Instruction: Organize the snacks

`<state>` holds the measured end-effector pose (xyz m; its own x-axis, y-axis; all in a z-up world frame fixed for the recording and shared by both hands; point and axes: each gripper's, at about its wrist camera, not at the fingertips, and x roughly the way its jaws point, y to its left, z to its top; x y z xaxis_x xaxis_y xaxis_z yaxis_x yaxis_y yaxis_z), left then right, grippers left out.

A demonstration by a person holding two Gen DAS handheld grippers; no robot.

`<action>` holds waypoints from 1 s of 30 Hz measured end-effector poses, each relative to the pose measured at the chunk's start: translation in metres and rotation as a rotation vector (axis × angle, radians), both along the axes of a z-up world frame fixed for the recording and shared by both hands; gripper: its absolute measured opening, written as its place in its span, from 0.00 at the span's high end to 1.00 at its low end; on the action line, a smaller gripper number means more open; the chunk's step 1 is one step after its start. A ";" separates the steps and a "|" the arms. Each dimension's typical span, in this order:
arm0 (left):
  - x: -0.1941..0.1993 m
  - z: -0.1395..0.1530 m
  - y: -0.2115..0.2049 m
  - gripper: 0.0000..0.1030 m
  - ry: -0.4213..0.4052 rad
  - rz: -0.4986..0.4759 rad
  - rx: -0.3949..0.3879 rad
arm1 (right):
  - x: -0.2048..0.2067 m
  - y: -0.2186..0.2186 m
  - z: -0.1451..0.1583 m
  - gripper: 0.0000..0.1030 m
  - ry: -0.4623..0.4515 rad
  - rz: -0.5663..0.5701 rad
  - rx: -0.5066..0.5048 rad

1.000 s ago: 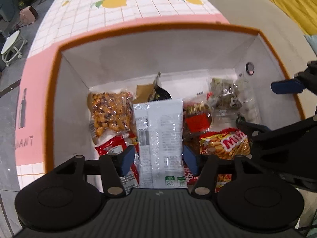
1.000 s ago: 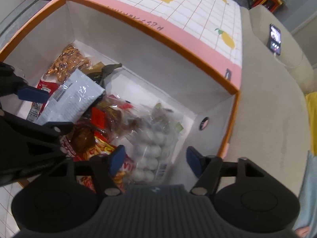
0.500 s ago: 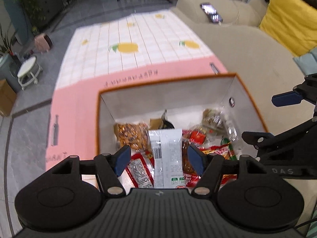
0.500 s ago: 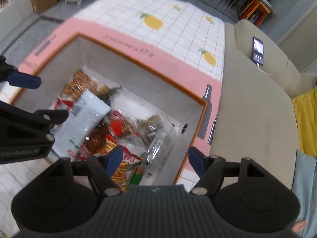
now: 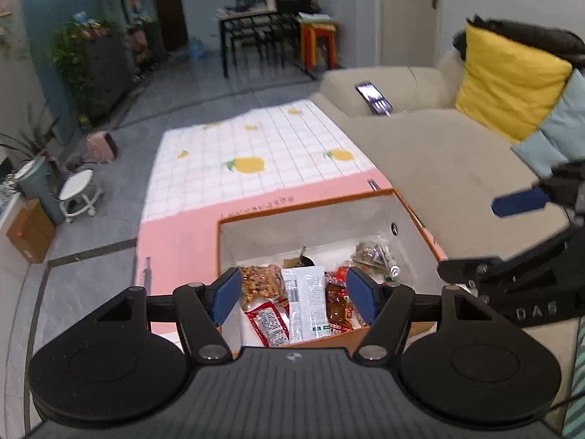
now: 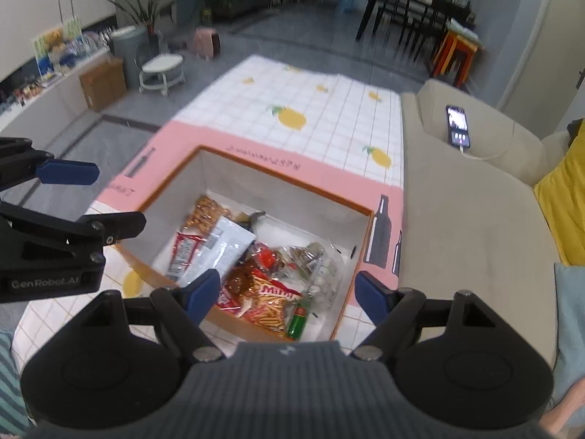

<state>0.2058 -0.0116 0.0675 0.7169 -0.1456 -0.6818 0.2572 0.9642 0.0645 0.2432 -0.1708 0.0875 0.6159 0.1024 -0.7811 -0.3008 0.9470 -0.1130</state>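
Observation:
An orange-rimmed white box (image 5: 310, 216) (image 6: 278, 190) stands on the pink-edged mat and holds several snack packs: a white pouch (image 5: 307, 298) (image 6: 223, 245), a bag of orange nuts (image 5: 257, 280), a red sachet (image 5: 268, 323), a red-yellow stick-snack bag (image 6: 272, 301), a clear bag of white balls (image 6: 323, 281) and a small green bottle (image 6: 298, 320). My left gripper (image 5: 294, 294) is open and empty, high above the box. My right gripper (image 6: 287, 291) is open and empty above the box's near side.
A beige sofa (image 5: 438, 153) (image 6: 471, 212) runs along the right with a phone (image 5: 374, 97) (image 6: 457, 124) on it and a yellow cushion (image 5: 508, 87). The fruit-print mat (image 5: 256, 161) lies beyond the box. A white stool (image 5: 78, 194) stands on the left.
Both grippers have risen and pulled back from inside the box; the box now looks small and the room is in view. Both stayed open and empty.

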 end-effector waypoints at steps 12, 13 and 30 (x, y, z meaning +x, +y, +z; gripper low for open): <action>-0.078 -0.033 0.038 0.10 -0.141 0.198 -0.131 | -0.120 -0.001 -0.027 0.14 -0.274 -0.118 0.125; -0.081 -0.039 0.039 0.10 -0.133 0.203 -0.128 | -0.127 0.001 -0.032 0.14 -0.282 -0.130 0.124; -0.111 -0.090 0.029 0.11 -0.007 0.198 -0.079 | -0.163 -0.002 -0.097 0.14 -0.234 -0.282 0.166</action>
